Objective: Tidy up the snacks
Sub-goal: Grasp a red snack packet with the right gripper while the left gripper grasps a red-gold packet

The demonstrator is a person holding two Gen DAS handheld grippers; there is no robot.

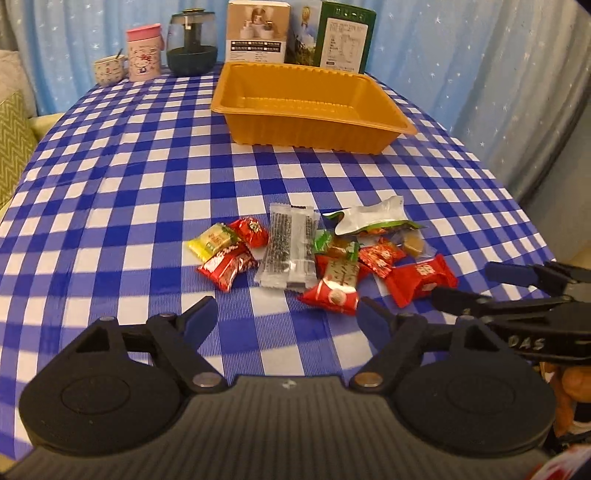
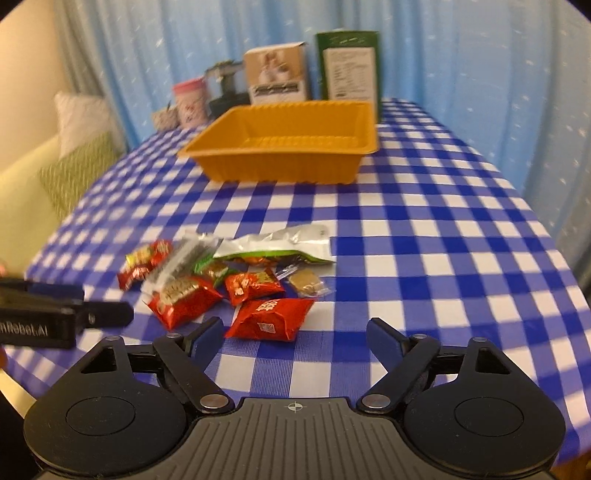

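A pile of wrapped snacks lies on the blue checked tablecloth: red packets, a yellow one, clear sesame bars and a silver-green pouch. An empty orange tray stands behind it. My left gripper is open and empty, just short of the pile. My right gripper is open and empty, with a red packet near its left finger. The pile and tray also show in the right wrist view. The right gripper shows at the pile's right side.
At the table's far edge stand a small cup, a pink mug, a dark glass jar and boxes, one green. A blue curtain hangs behind. A sofa with cushions is on the left.
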